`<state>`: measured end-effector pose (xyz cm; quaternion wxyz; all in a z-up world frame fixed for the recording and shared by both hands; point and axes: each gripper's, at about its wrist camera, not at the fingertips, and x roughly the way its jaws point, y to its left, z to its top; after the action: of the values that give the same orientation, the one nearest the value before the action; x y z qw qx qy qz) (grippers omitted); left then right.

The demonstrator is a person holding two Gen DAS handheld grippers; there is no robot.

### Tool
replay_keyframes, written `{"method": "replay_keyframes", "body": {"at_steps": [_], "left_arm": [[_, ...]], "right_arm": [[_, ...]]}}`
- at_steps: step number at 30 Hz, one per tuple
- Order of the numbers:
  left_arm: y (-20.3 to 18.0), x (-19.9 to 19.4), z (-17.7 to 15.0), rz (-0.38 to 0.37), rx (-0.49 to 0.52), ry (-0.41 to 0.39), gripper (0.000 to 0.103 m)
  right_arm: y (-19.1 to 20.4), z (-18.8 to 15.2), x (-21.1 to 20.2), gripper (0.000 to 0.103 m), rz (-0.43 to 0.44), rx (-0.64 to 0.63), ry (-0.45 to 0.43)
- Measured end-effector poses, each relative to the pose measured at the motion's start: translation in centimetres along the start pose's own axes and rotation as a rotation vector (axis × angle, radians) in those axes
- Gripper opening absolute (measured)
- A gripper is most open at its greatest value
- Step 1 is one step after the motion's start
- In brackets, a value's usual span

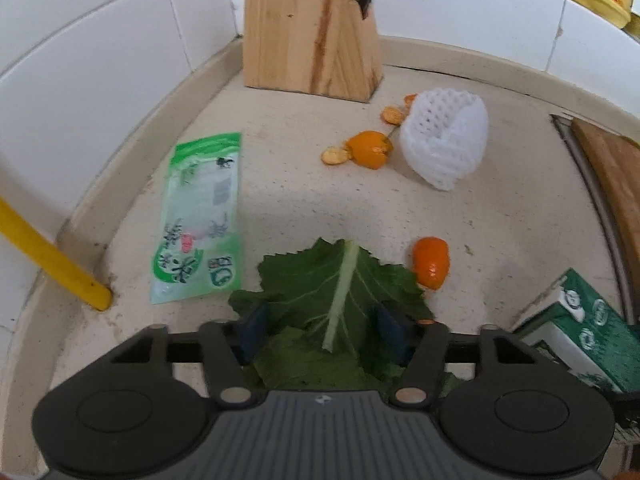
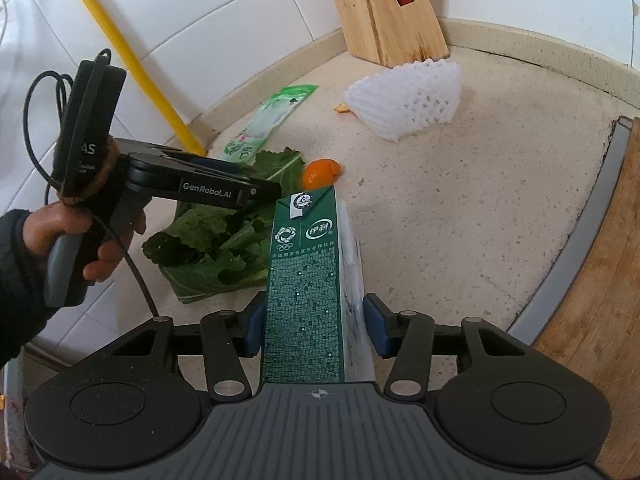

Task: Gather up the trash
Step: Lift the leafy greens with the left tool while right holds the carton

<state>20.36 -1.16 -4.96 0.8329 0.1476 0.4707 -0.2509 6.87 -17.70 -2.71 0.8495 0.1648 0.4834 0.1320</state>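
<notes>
Green vegetable leaves (image 1: 340, 280) lie in a pile on the beige counter (image 1: 500, 220). My left gripper (image 1: 322, 332) points down into them, and the leaves fill the gap and touch both blue pads. The right wrist view shows that gripper (image 2: 264, 196) sunk into the leaves (image 2: 212, 248), with a person's hand (image 2: 80, 240) on its handle. My right gripper (image 2: 316, 328) is shut on a green milk carton (image 2: 308, 260), which juts forward over the counter and shows as the carton (image 1: 580, 320) at the lower right. Orange peel (image 1: 432, 262) lies beside the leaves.
A green plastic wrapper (image 1: 200, 220) lies at the left, and a white foam fruit net (image 1: 444, 140) with more peel (image 1: 370, 148) lies further back. A wooden knife block (image 1: 308, 28) stands against the tiles. A yellow pipe (image 1: 52, 256) meets the counter at the left, and a wooden board (image 2: 600, 280) lies at the right.
</notes>
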Motion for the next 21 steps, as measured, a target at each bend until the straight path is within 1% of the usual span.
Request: {"method": "replay_keyframes", "body": {"at_steps": [1,2,3,5,7,8,15,21], "left_arm": [[0.2,-0.1,0.0,-0.01,-0.008,0.01,0.044],[0.4,-0.2,0.1,-0.019,-0.015,0.018,0.037],[0.5,-0.1,0.1,-0.027,-0.022,0.024,0.026],[1.0,-0.3,0.4,-0.022,-0.051,0.041,0.014],[1.6,-0.9,0.7,-0.045,-0.083,0.03,0.003],[1.9,-1.3,0.8,-0.06,-0.107,0.023,0.001],[3.7,-4.0,1.5,-0.087,-0.192,-0.048,0.001],[5.5,-7.1,1.6,-0.121,-0.275,-0.138,0.001]], "right_arm": [[0.0,0.0,0.0,0.057,-0.001,0.002,-0.001],[0.0,0.0,-0.1,0.056,-0.003,0.005,-0.004],[0.0,0.0,-0.2,0.056,-0.004,0.01,-0.007],[-0.3,0.0,-0.4,0.054,-0.005,0.029,-0.018],[-0.7,0.1,-0.7,0.051,-0.002,0.054,-0.033],[-0.9,0.2,-0.9,0.051,0.001,0.068,-0.039],[-1.4,0.6,-1.6,0.051,0.004,0.102,-0.081],[-1.7,1.0,-2.2,0.05,0.006,0.113,-0.11]]}}
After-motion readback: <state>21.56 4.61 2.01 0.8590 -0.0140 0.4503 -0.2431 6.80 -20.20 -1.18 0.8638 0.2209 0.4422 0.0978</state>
